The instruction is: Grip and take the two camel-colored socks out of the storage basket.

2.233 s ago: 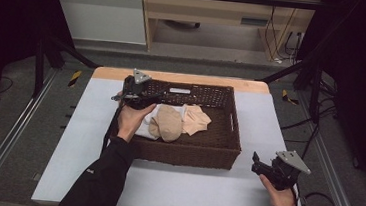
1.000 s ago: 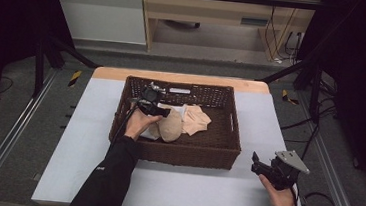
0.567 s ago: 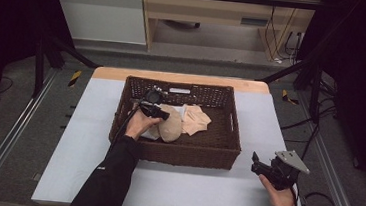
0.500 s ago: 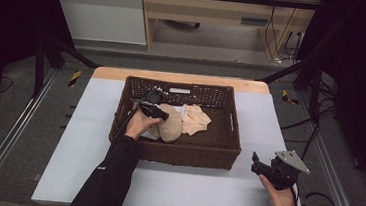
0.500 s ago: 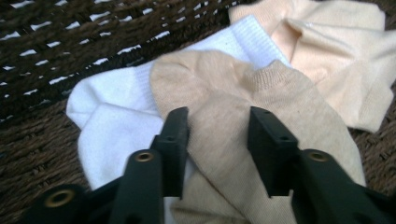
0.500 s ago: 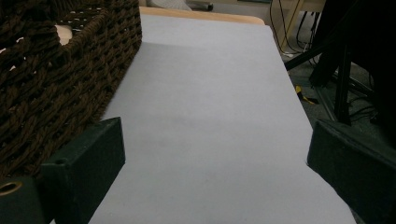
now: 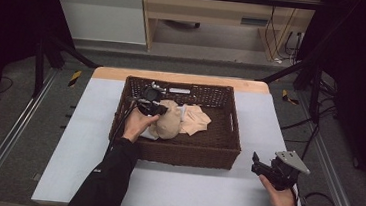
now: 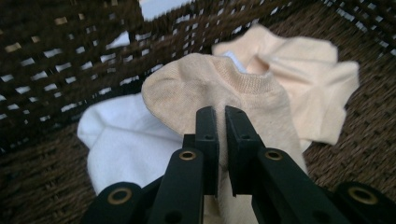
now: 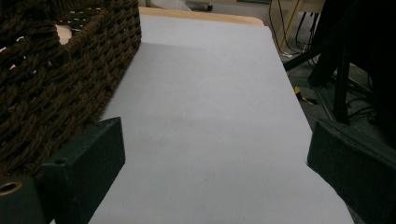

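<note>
A dark wicker basket (image 7: 186, 156) stands mid-table and holds a beige sock (image 7: 169, 124), a white sock (image 7: 149, 133) and pale peach socks (image 7: 197, 119). My left gripper (image 7: 158, 110) is down inside the basket's left half. In the left gripper view its jaws (image 8: 221, 114) are pressed together on a fold of the beige sock (image 8: 224, 79), with the white sock (image 8: 121, 140) to its left and the peach socks (image 8: 308, 84) behind. My right gripper (image 7: 257, 164) rests on the table at the front right, jaws wide apart (image 9: 215, 154), nothing between them.
The basket wall (image 9: 56, 79) stands just left of my right gripper. The white table top (image 9: 210, 93) stretches ahead of it to the wooden far edge. Metal rails and cables run along the floor on both sides of the table.
My left gripper has moved from the basket's far left rim down into the basket and has closed on the beige sock. The right gripper has stayed put.
</note>
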Motion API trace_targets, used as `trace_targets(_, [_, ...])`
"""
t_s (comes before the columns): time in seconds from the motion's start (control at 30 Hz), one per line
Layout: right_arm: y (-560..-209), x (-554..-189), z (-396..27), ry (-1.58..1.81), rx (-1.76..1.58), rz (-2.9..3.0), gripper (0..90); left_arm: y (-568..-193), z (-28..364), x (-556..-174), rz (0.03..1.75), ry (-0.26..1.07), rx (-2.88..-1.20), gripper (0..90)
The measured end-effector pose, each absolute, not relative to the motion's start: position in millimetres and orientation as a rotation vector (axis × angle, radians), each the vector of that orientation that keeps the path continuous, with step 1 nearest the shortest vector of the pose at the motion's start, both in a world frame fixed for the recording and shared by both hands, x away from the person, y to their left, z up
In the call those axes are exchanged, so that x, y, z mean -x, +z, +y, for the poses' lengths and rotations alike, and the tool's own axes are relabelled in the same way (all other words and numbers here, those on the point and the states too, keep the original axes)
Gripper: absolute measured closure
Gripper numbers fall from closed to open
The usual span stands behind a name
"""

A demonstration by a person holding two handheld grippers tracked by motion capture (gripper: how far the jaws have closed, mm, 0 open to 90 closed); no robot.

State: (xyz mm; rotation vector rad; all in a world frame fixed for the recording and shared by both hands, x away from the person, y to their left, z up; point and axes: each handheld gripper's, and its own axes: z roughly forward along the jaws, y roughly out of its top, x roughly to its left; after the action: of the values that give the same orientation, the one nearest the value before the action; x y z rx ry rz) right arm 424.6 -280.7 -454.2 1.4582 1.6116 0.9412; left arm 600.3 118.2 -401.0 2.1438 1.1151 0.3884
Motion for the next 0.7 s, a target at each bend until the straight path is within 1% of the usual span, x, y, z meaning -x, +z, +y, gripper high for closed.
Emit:
trace_targets(0.33, [-454, -425, -280, 0.935, -1.456, 1.614, 4.7, -384, 118, -579, 1.001, 0.512, -2.04, 84.1])
trace_targets(0.5, [-454, -425, -281, 0.935, -1.455, 1.608, 4.7, -371, 122, -573, 0.988, 0.525, -1.937, 84.3])
trace_targets(0.7, [-453, -425, -280, 0.935, -1.457, 1.607, 4.7, -351, 129, -560, 0.949, 0.543, -1.853, 84.4])
